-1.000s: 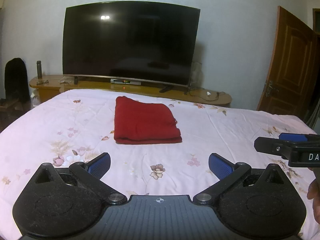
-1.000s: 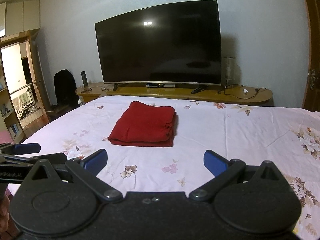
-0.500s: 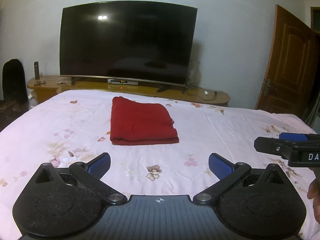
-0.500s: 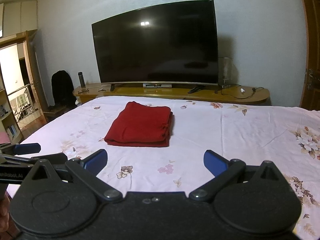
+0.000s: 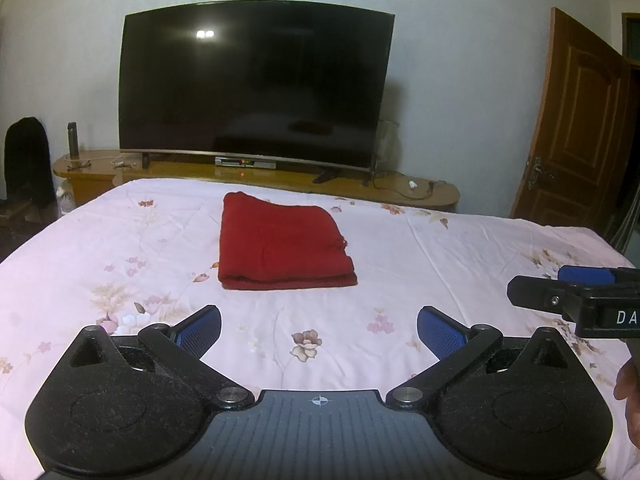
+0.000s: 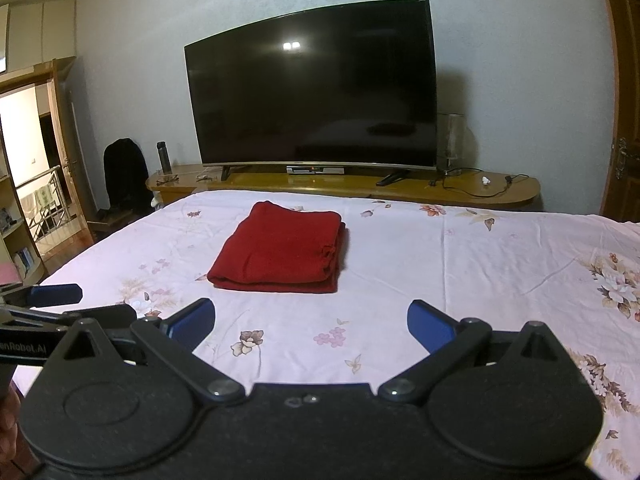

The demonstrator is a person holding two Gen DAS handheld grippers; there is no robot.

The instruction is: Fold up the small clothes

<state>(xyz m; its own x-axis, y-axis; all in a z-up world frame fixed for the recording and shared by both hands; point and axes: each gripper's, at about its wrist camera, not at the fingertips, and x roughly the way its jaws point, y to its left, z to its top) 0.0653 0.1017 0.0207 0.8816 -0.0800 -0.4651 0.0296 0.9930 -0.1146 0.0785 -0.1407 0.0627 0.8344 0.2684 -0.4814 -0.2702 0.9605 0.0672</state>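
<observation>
A red garment (image 5: 280, 244) lies folded into a neat rectangle on the pink flowered bedsheet (image 5: 460, 248); it also shows in the right wrist view (image 6: 280, 254). My left gripper (image 5: 319, 330) is open and empty, held above the sheet in front of the garment. My right gripper (image 6: 311, 322) is open and empty too, also short of the garment. The right gripper shows at the right edge of the left wrist view (image 5: 576, 292), and the left gripper at the left edge of the right wrist view (image 6: 56, 300).
A large dark TV (image 5: 256, 88) stands on a low wooden console (image 5: 280, 178) beyond the bed's far edge. A wooden door (image 5: 576, 128) is at the right. A dark chair (image 6: 124, 176) and an open doorway (image 6: 28, 160) are at the left.
Both grippers have tilted or shifted slightly, so the garment sits a little differently in each view. The garment has not moved and both grippers stay open.
</observation>
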